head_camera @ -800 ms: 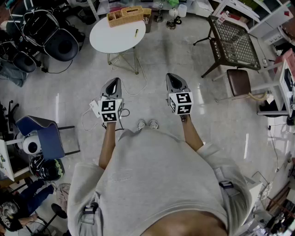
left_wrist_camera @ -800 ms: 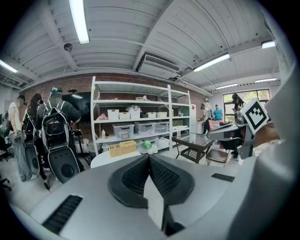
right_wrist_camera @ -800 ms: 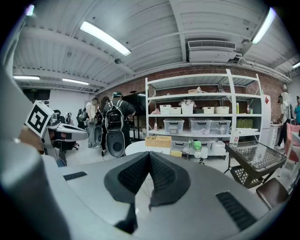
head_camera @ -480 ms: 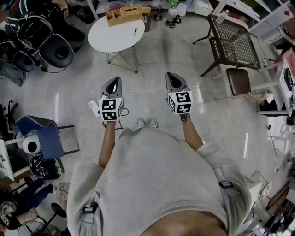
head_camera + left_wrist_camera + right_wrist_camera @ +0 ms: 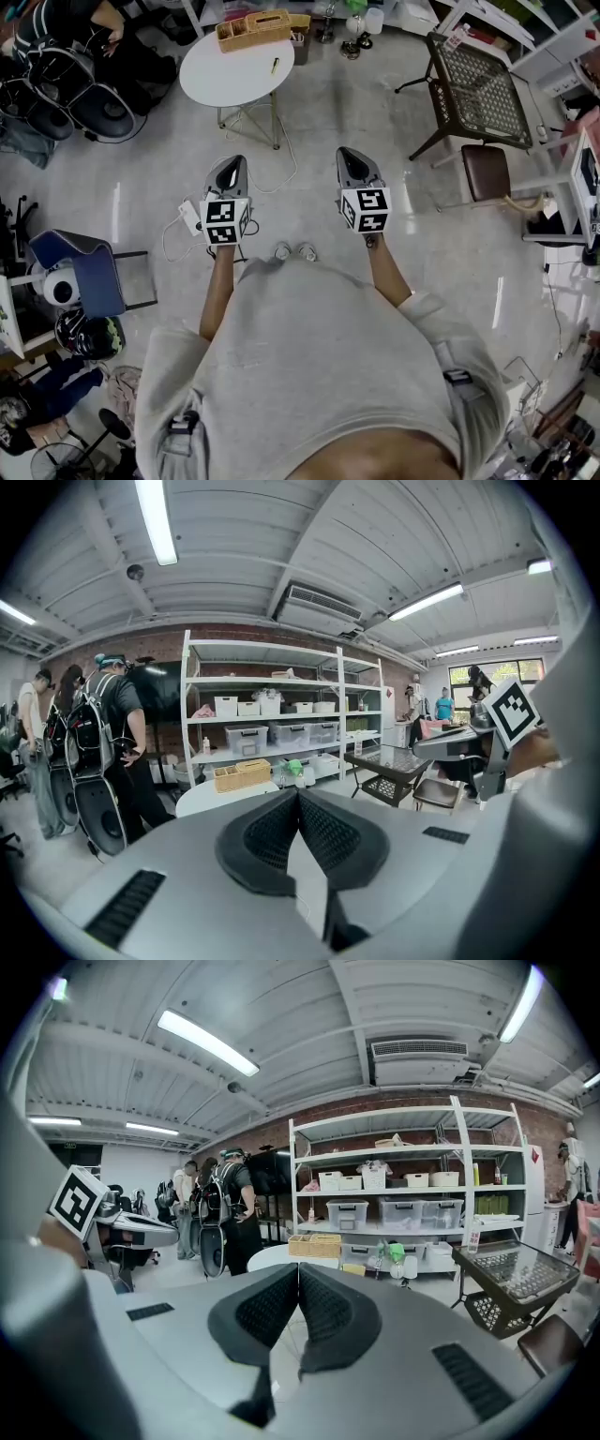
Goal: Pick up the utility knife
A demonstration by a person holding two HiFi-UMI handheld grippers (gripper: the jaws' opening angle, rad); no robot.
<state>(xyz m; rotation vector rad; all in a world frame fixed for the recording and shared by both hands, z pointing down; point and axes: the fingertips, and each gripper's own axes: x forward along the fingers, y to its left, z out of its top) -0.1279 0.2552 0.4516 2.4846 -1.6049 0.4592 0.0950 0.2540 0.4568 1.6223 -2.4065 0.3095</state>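
The utility knife is a small yellow-and-dark thing lying on the round white table, well ahead of me across the floor. My left gripper and my right gripper are held side by side at waist height, pointing towards the table and far short of it. In the left gripper view the left gripper has its pads together with nothing between them. The right gripper looks the same in its own view. The table top shows beyond the right jaws.
A wicker basket stands at the table's far edge. A black mesh table and a brown stool are at the right. A blue chair is at the left, a power strip with cable lies on the floor.
Both grippers keep their place and stay shut. The black round gear and a person at the upper left have slid further left in the head view.
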